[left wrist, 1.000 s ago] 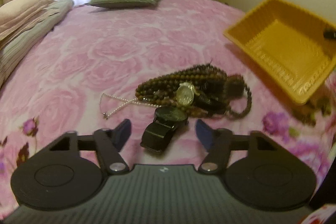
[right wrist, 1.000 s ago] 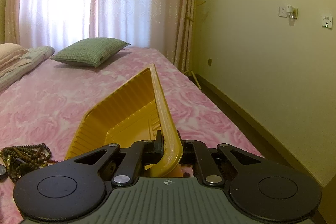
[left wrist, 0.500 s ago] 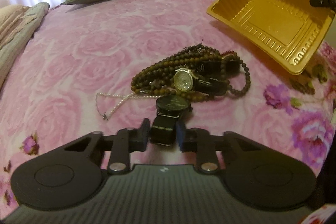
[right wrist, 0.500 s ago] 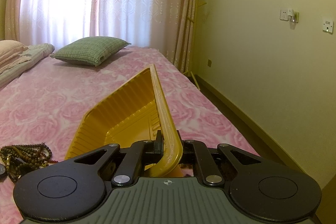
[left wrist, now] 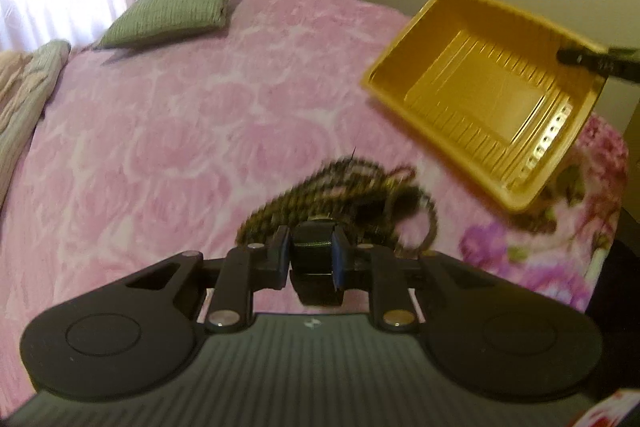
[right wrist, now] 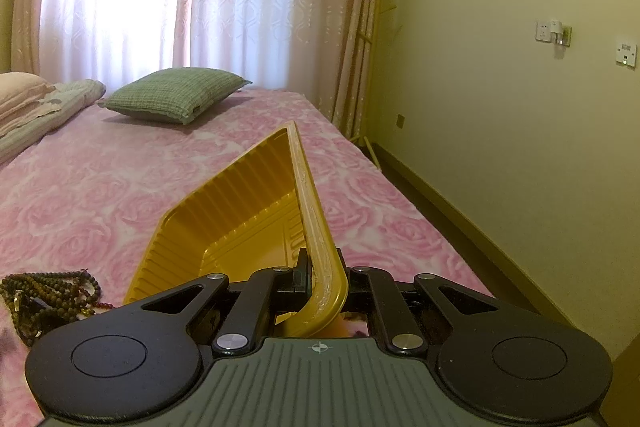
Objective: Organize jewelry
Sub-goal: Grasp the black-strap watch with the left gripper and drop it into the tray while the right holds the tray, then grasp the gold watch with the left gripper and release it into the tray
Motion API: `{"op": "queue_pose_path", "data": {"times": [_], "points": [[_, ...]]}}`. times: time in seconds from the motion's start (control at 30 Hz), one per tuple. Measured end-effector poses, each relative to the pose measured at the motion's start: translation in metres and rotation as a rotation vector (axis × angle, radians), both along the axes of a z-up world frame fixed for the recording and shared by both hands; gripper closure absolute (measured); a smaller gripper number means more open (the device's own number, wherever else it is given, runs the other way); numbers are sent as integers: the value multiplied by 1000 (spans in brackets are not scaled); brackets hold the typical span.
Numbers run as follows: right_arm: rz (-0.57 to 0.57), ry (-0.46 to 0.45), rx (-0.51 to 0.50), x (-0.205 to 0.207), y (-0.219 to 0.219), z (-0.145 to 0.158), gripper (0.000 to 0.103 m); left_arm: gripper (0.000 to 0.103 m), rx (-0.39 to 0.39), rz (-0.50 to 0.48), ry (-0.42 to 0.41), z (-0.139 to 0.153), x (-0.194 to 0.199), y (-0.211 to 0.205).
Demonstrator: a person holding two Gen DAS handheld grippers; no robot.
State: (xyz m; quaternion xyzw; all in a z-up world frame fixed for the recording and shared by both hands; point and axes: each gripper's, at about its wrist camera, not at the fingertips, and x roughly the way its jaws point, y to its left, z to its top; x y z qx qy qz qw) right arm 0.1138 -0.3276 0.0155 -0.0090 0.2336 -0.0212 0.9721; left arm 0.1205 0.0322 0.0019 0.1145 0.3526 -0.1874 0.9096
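My left gripper is shut on the strap of a black watch and holds it above the pink bed. Behind it lies a blurred pile of brown bead necklaces; the pile also shows in the right wrist view. My right gripper is shut on the rim of a yellow plastic tray and holds it tilted, its near side lifted off the bed. The tray is empty in the left wrist view, with the right gripper's tip on its far right rim.
The pink rose-patterned bedspread covers the bed. A green pillow lies at the head, folded bedding at the left. The bed's right edge drops to the floor beside a yellow wall.
My left gripper closed on the black watch's strap and lifted it off the bed, up and away from the bead pile. The right gripper and tray have barely moved.
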Motion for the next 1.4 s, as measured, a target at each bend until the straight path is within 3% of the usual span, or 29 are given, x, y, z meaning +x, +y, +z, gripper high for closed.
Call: {"op": "queue_pose_path", "data": {"times": [0.27, 0.47, 0.7, 0.73, 0.77, 0.8, 0.97, 1.13, 1.27, 1.4], "points": [[6, -4, 5, -3, -1, 0, 95, 85, -67, -99, -38, 23, 18, -62], [3, 1, 15, -4, -3, 1, 95, 85, -155, -168, -4, 15, 37, -119], [1, 3, 23, -4, -6, 2, 95, 81, -194, -244, 50, -4, 49, -162], [0, 3, 24, -4, -6, 2, 95, 77, -201, -240, 38, -3, 47, -162], [1, 3, 24, -2, -3, 2, 95, 64, -208, -228, 24, -2, 47, -161], [2, 6, 25, -1, -3, 1, 95, 57, -213, -216, 10, -1, 46, -158], [-1, 6, 33, -1, -4, 0, 95, 57, -171, -111, -31, 2, 42, -118], [-2, 6, 35, -2, -5, -1, 95, 57, -71, 51, -50, -10, 35, -59], [-2, 5, 35, -2, -5, -1, 95, 57, -69, 156, -30, -23, 27, -20], [-4, 5, 31, -3, -3, 0, 95, 57, -74, 198, -20, -37, 17, -6]]}}
